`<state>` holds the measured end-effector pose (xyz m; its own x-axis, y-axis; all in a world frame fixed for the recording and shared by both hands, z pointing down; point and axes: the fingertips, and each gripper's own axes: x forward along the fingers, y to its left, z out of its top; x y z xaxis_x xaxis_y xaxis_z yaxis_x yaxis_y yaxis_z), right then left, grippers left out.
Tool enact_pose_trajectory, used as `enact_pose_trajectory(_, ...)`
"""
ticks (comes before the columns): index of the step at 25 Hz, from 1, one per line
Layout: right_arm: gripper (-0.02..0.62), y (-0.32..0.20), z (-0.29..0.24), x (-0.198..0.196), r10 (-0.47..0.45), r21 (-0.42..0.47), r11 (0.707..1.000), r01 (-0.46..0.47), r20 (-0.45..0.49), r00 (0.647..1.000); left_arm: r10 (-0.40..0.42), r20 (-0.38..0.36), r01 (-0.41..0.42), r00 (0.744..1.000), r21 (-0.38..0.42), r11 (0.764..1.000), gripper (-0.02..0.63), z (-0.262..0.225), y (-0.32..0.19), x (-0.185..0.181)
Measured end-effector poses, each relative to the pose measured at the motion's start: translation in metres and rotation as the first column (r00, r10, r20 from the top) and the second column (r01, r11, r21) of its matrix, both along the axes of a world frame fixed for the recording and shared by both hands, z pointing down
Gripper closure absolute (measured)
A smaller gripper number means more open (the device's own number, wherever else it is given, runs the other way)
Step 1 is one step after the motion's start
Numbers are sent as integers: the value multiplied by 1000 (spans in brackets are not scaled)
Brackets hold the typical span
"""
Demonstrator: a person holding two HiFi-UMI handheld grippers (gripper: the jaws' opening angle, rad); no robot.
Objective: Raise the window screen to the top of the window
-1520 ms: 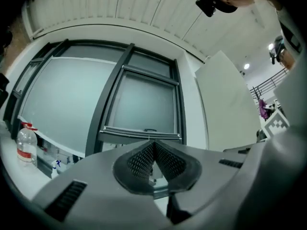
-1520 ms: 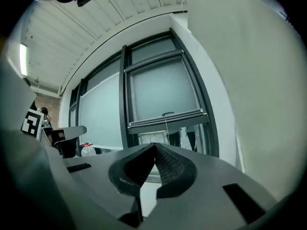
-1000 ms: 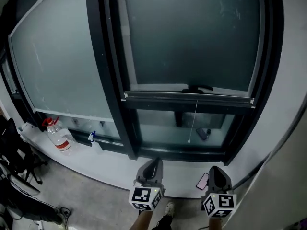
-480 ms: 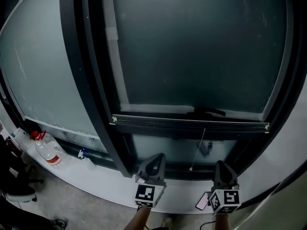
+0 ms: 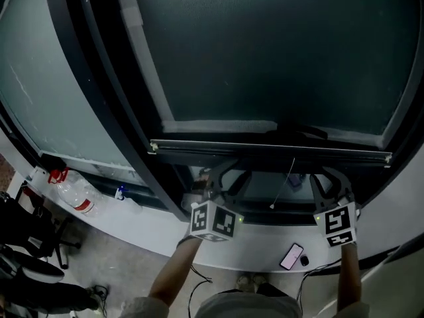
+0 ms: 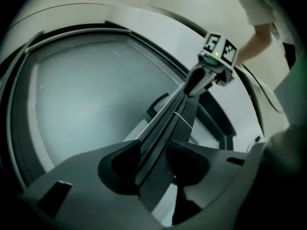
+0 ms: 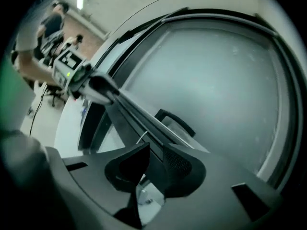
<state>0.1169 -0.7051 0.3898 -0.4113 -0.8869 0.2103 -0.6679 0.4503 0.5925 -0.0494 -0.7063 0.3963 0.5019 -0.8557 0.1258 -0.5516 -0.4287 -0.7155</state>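
Note:
The window screen's dark mesh (image 5: 265,52) covers the upper window and ends in a bottom bar (image 5: 265,152) that runs across the frame. A thin pull cord (image 5: 285,184) hangs from the bar. My left gripper (image 5: 232,171) reaches up to the bar's left-middle part, and my right gripper (image 5: 324,176) to its right part. In the left gripper view the bar (image 6: 168,119) runs between the jaws of the left gripper (image 6: 153,159), which close on it; the right gripper (image 6: 201,78) shows farther along. In the right gripper view the right gripper (image 7: 156,162) clamps the bar (image 7: 139,116).
A black window handle (image 5: 301,132) sits just above the bar. On the white sill (image 5: 165,234) lie a phone (image 5: 291,256), a water bottle with a red cap (image 5: 73,194) and a small spray bottle (image 5: 119,192). Dark window frames (image 5: 112,98) stand to the left.
Both grippers rose from low by the sill up to the screen's bottom bar and took hold of it. The view has moved closer to the window.

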Motion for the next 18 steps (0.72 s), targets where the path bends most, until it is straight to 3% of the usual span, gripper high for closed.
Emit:
enact_pose_trajectory(1, 523, -9, 1, 1, -20, -9, 1000, 19, -134, 991, -2, 95, 2, 996, 5, 1000, 460, -2, -6, 0)
enact_pose_trajectory(3, 523, -22, 8, 8, -53, -33, 998, 44, -378, 924, -11, 247, 14, 969, -8, 1000, 460, -4, -16, -4)
enact_pose_trajectory(5, 525, -31, 12, 16, -84, -60, 996, 61, -526, 847, -30, 353, 40, 935, -20, 999, 466, -4, -21, -11)
enact_pose_trajectory(6, 525, -34, 11, 19, -100, -74, 995, 70, -566, 819, -39, 398, 51, 917, -20, 998, 508, -5, -23, -14)
enact_pose_trajectory(7, 525, -36, 10, 21, -114, -86, 993, 78, -595, 796, -43, 438, 58, 898, -21, 998, 553, -5, -24, -16)
enact_pose_trajectory(9, 525, -41, 9, 26, -139, -113, 990, 86, -649, 748, -42, 492, 67, 870, -33, 997, 561, -4, -27, -18)
enact_pose_trajectory(12, 526, -41, 17, 31, -172, -152, 984, 90, -712, 680, -41, 517, 104, 855, -93, 990, 561, 7, -33, -22)
enact_pose_trajectory(14, 529, -41, 17, 32, -183, -160, 982, 96, -725, 664, -64, 536, 144, 842, -110, 983, 560, 13, -39, -29)
enact_pose_trajectory(18, 531, -40, 16, 30, -204, -177, 978, 109, -715, 669, -95, 552, 171, 829, -87, 981, 555, 12, -44, -35)
